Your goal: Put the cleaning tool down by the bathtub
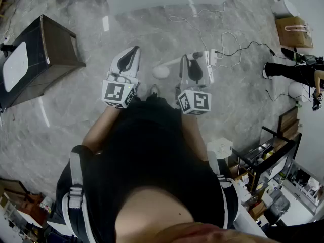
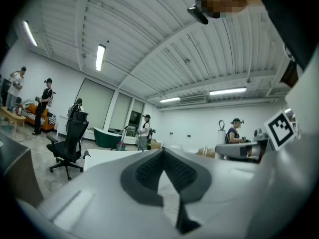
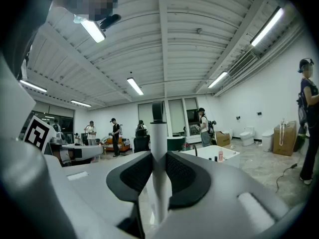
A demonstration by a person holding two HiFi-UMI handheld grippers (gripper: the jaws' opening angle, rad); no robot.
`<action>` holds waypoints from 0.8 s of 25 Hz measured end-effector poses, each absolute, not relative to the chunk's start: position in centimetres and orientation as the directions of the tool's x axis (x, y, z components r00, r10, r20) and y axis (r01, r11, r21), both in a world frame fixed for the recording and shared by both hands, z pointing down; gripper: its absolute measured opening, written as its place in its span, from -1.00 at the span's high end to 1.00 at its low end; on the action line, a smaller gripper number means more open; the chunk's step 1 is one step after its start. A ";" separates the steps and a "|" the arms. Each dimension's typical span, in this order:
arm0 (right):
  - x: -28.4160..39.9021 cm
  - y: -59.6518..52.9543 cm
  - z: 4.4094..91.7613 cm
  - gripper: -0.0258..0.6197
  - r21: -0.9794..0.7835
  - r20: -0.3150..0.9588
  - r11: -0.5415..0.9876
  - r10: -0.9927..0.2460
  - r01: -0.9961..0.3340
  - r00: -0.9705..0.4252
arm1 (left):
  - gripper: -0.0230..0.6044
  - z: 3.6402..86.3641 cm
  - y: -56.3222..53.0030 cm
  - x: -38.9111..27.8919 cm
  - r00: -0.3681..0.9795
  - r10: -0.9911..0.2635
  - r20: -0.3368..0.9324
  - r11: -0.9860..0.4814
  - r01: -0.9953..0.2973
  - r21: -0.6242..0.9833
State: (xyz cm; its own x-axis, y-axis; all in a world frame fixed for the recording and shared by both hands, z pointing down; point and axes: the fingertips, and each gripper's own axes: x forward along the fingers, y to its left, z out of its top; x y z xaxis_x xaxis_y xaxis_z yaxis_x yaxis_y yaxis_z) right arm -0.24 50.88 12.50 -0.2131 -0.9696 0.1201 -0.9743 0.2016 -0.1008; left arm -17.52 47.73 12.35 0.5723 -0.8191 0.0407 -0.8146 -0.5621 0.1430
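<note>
Grey marble floor (image 1: pixel 76 110) (ribbed white ceiling (image 3: pixel 199 14))

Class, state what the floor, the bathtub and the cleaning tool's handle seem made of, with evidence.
The floor: polished stone or marble-look tile; grey veining, reflected light streaks. The bathtub: probably glossy white acrylic or enamel; smooth moulded rim. The cleaning tool's handle: smooth white plastic or painted metal; cannot tell which.

Open lab hall, bathtub (image 3: pixel 224 160), toilet (image 3: pixel 247 135), office chair (image 2: pixel 70 143)
</note>
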 end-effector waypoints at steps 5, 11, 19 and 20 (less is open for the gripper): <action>-0.3 51.2 12.5 0.64 -0.090 0.113 0.201 -0.971 -0.975 -0.210 | 0.90 12.3 48.1 -17.7 0.572 -0.820 0.031 -0.562 -0.814 0.146; -0.8 50.9 12.3 0.64 -0.083 0.114 0.197 -0.972 -0.977 -0.206 | 0.90 12.3 48.0 -17.9 0.580 -0.814 0.028 -0.572 -0.808 0.143; -2.2 51.0 12.2 0.64 -0.098 0.108 0.170 -0.978 -0.980 -0.181 | 0.90 12.2 48.2 -19.6 0.599 -0.800 0.025 -0.590 -0.794 0.147; -2.5 51.0 12.2 0.64 -0.100 0.106 0.167 -0.978 -0.981 -0.178 | 0.90 12.3 48.2 -19.9 0.602 -0.798 0.025 -0.592 -0.792 0.149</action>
State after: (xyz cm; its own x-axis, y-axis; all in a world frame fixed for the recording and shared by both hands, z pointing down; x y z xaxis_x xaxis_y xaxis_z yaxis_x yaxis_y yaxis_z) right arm -2.45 51.00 12.24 -0.1776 -0.9783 0.1064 -0.9808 0.1672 -0.1005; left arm -19.86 48.22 12.26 0.6016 -0.7984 0.0251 -0.7919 -0.5920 0.1495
